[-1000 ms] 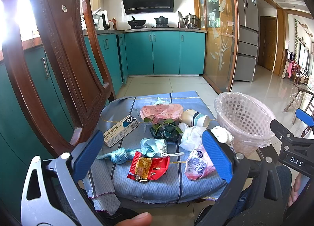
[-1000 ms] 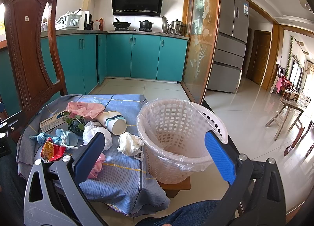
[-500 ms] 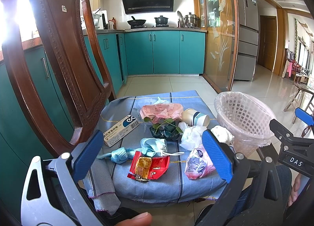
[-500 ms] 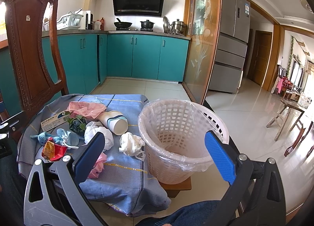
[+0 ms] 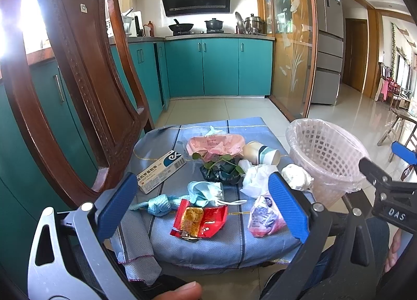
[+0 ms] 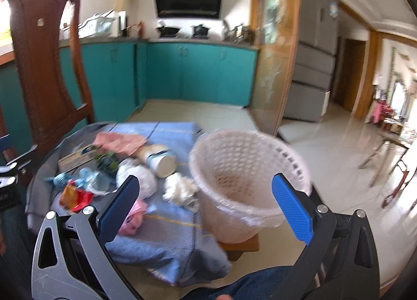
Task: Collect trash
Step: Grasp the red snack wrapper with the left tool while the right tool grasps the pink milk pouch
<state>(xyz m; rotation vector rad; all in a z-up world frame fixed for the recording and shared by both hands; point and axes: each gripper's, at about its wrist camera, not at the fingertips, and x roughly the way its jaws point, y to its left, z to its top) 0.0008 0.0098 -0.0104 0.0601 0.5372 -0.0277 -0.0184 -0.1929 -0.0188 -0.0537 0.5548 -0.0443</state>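
Trash lies on a low table under a blue cloth [image 5: 208,245]: a red snack wrapper [image 5: 199,220], a pink-white packet [image 5: 263,217], a blue mask [image 5: 206,191], a medicine box [image 5: 161,171], a paper cup [image 5: 262,152], white tissues [image 5: 256,174] and a crumpled white wad [image 5: 295,177]. A white lined basket [image 5: 325,154] stands to the right; it also shows in the right wrist view [image 6: 247,185]. My left gripper [image 5: 203,211] is open and empty above the table's near edge. My right gripper [image 6: 206,208] is open and empty, near the basket and wad [image 6: 179,189].
A carved wooden chair [image 5: 86,86] stands close on the left of the table. Teal kitchen cabinets [image 5: 219,67] line the back wall. A glass partition [image 5: 292,52] and a fridge [image 5: 328,39] stand to the right. Tiled floor stretches beyond the basket.
The right gripper has swung leftward and slightly forward, with motion blur now; the basket sits more central in its view. The left gripper has barely moved.
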